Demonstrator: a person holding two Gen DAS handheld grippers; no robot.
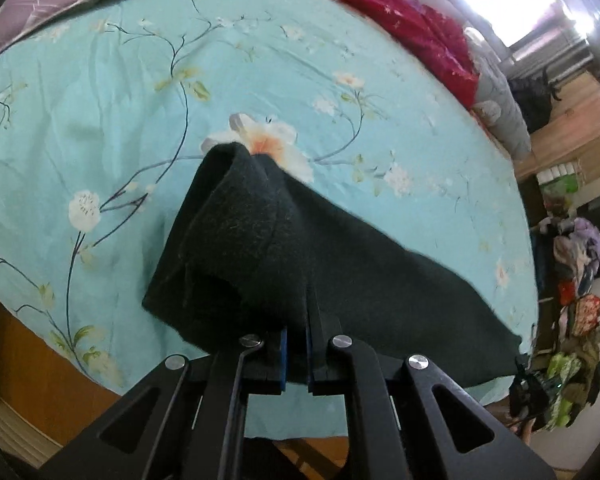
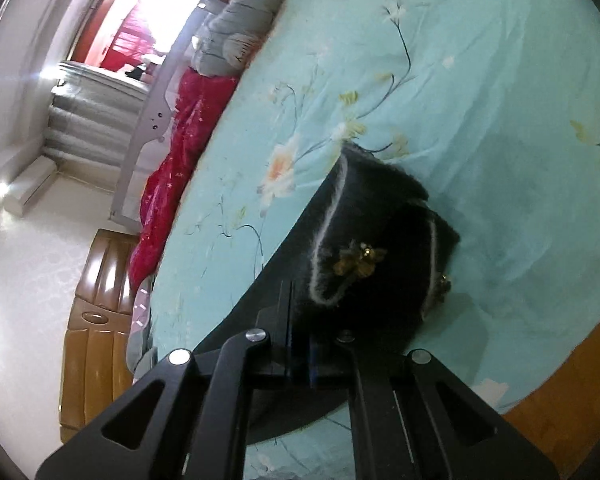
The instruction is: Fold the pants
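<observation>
The pants (image 1: 284, 248) are dark, fuzzy fabric, held up above a turquoise floral bed sheet (image 1: 100, 120). My left gripper (image 1: 297, 354) is shut on one edge of them; the cloth drapes over the fingers and stretches off to the right. In the right wrist view the pants (image 2: 380, 240) show a pale fuzzy trim and a small gold ornament (image 2: 358, 260). My right gripper (image 2: 300, 356) is shut on that end, with cloth bunched over the fingers. The fingertips of both grippers are hidden by fabric.
A red blanket (image 1: 412, 20) and grey bedding (image 1: 500, 120) lie along the bed's far side. A purple pillow (image 1: 28, 4) is at the top left. A wooden bed frame (image 2: 96, 320), a white rail (image 2: 156, 112) and piled clothes (image 1: 580, 280) stand beside the bed.
</observation>
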